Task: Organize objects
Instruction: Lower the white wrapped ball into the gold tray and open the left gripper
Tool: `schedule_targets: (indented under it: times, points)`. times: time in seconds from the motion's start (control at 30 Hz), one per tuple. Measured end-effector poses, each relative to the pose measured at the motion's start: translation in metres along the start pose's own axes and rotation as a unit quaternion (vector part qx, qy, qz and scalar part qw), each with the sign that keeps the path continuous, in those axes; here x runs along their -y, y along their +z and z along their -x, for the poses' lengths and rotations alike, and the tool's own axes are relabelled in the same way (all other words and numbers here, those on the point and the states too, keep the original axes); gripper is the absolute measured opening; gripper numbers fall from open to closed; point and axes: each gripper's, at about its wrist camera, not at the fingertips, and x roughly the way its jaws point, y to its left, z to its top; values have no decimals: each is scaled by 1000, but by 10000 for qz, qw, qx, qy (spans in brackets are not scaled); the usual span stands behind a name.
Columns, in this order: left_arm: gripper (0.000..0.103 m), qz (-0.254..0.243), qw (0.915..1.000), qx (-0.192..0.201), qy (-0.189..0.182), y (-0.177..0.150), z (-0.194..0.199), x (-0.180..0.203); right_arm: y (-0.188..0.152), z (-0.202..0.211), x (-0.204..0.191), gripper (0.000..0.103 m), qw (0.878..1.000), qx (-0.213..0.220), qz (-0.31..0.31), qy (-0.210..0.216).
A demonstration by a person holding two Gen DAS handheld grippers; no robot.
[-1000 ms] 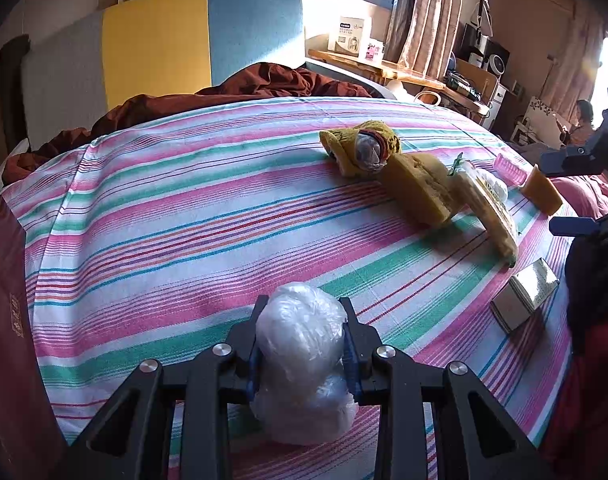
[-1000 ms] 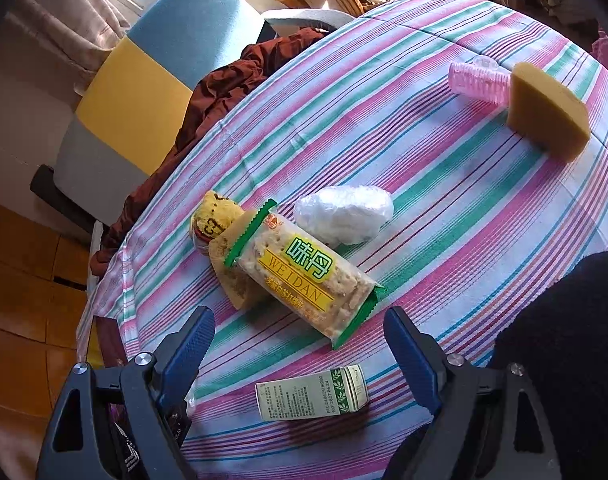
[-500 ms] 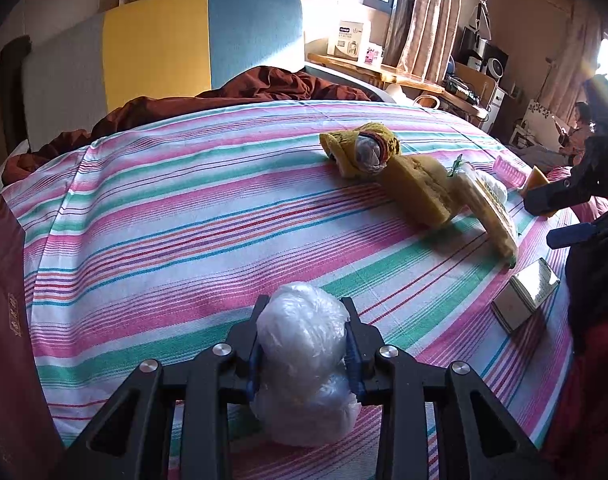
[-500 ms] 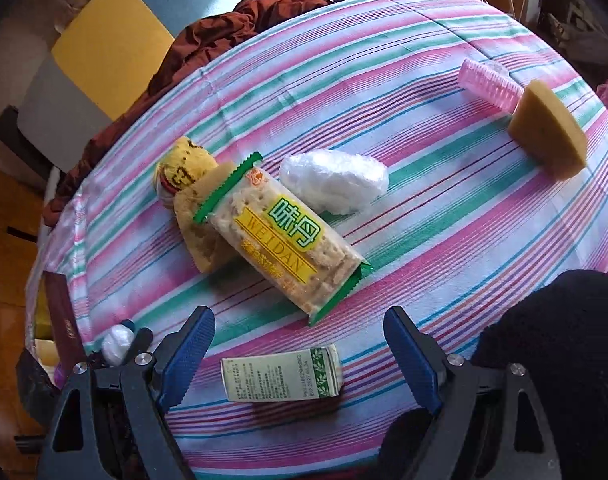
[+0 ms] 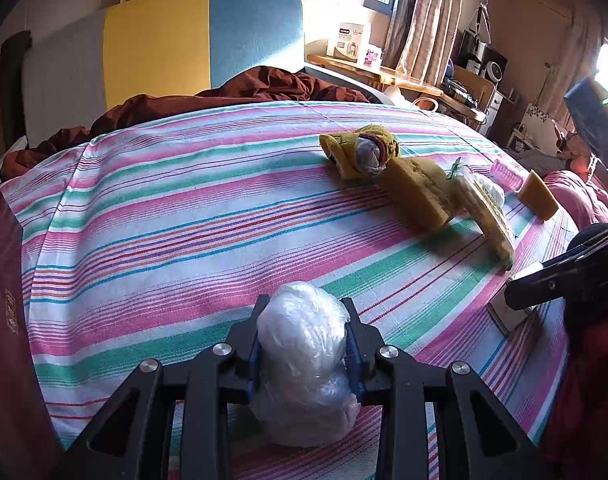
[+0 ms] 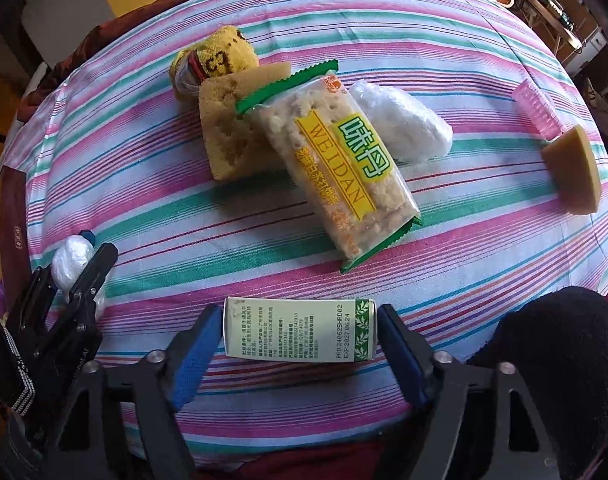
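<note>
**Right gripper closing in on the small box**

Left wrist view: the left gripper (image 5: 304, 354) is clamped on a white plastic-wrapped bundle (image 5: 305, 364) at 6 o'clock, over the striped tabletop (image 5: 164, 220).

Right wrist view: the right gripper (image 6: 300, 344) straddles a green-and-white small box (image 6: 300, 330) lying flat at 6 o'clock. Its jaws have just been closing, a slim gap visible either side. The grasp seems the step in hand; next, squeeze squarely on the box ends, then lift.

Both grippers are chunky black plastic frames with silver screws, the right gripper (image 6: 300, 340) has bright blue pads (image 6: 196, 356), plus a black fuzzy sleeve (image 6: 559, 344) at 4 o'clock.
</note>
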Motion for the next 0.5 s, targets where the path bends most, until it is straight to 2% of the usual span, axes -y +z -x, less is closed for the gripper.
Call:
schedule_targets:
  times: [0.2, 0.43, 0.5]
  points:
    - [35, -16, 10000, 8, 9, -1, 0, 0, -1, 1, -4, 73, 9999, 81, 123, 48]
    - [35, -72, 10000, 12, 64, -1, 0, 2, 5, 1, -11, 73, 9958, 394, -34, 824]
    - [35, -74, 10000, 7, 65, -1, 0, 2, 4, 1, -28, 73, 9973, 481, 135, 531]
